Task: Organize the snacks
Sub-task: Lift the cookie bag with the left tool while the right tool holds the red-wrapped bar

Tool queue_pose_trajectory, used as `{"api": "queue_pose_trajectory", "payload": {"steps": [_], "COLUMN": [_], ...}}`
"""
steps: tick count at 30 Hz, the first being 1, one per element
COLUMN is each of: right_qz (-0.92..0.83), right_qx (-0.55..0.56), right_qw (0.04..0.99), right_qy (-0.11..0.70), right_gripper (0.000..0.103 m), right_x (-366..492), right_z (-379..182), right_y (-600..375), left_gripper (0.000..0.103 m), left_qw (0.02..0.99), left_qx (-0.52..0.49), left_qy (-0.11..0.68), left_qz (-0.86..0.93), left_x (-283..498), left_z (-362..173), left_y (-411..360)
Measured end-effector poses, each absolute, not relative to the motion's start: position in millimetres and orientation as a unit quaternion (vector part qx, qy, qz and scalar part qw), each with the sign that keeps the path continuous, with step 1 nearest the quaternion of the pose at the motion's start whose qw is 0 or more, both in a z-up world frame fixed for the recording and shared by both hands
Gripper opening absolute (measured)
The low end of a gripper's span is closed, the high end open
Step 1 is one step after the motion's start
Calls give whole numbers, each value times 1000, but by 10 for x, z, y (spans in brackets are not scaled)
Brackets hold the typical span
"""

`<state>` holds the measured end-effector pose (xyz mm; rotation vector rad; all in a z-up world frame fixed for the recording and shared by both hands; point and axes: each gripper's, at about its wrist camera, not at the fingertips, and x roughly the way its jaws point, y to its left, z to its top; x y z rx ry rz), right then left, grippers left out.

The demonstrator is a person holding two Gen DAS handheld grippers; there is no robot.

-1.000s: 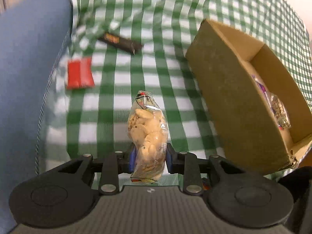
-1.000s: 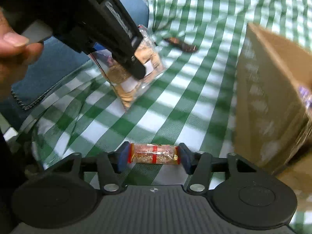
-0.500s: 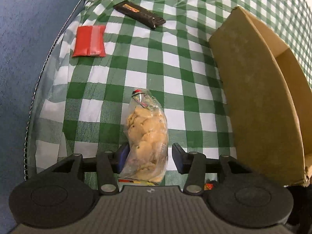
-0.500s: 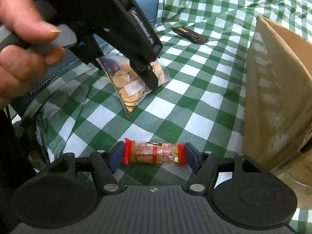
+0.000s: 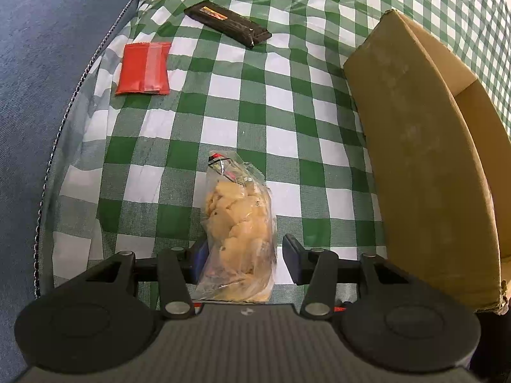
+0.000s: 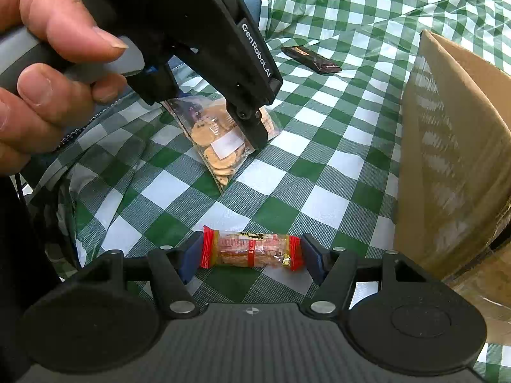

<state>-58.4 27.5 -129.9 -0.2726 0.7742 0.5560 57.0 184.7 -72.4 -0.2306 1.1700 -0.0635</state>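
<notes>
A clear bag of cookies (image 5: 238, 223) lies on the green-checked cloth between the pads of my left gripper (image 5: 246, 260). The jaws stand apart, with a gap at the right pad. In the right wrist view the same bag (image 6: 217, 146) sits under a left finger (image 6: 252, 127), with a hand on the handle. A small red-ended cracker pack (image 6: 250, 250) lies crosswise between the pads of my right gripper (image 6: 250, 257). Those jaws are closing, and a thin gap shows at each end of the pack.
A tall open cardboard box (image 5: 424, 159) stands on the right, also close to the right gripper (image 6: 453, 159). A red packet (image 5: 143, 68) and a dark chocolate bar (image 5: 228, 25) lie farther back. A blue cushion (image 5: 48, 63) borders the cloth on the left.
My left jaws opened off the cookie bag, which dropped onto the cloth as the gripper tipped downward. My right jaws widened off the ends of the cracker pack.
</notes>
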Motion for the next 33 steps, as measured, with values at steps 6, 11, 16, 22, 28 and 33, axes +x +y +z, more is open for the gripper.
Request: {"api": "queue_pose_trajectory", "payload": {"steps": [6,11,16,22,28,33], "right_qz": [266,241,230,231,231,233], "right_qx": [-130,-118,-108,-118,-120,-125], "right_qw": [882,898,896,896,896,896], "right_qy": [367,349,365,362,361,356], "right_gripper": [59,55,55,56,56,54], "right_x": [-596,-560,-508,-527,-533,-548], "right_z": [-1278,-1225,-1262,-1271,-1268,-1264], "right_y": [264,206,155,186,193,193], "left_gripper": [53,41,36,37,37,36], "left_qw": [827,830,835,830,830,832], "left_qx": [-111,-111,-122,-121,-121,-117], "left_qy": [550,547,537,544,544,542], "left_qz": [-21,-22,-20,-22,-20,-21], "left_x": [565,563,557,557,558,555], "left_z": [-719,-703,-665,-690,-703,-689], "left_y": [1847,1846,1882,1867,1856,1849]}}
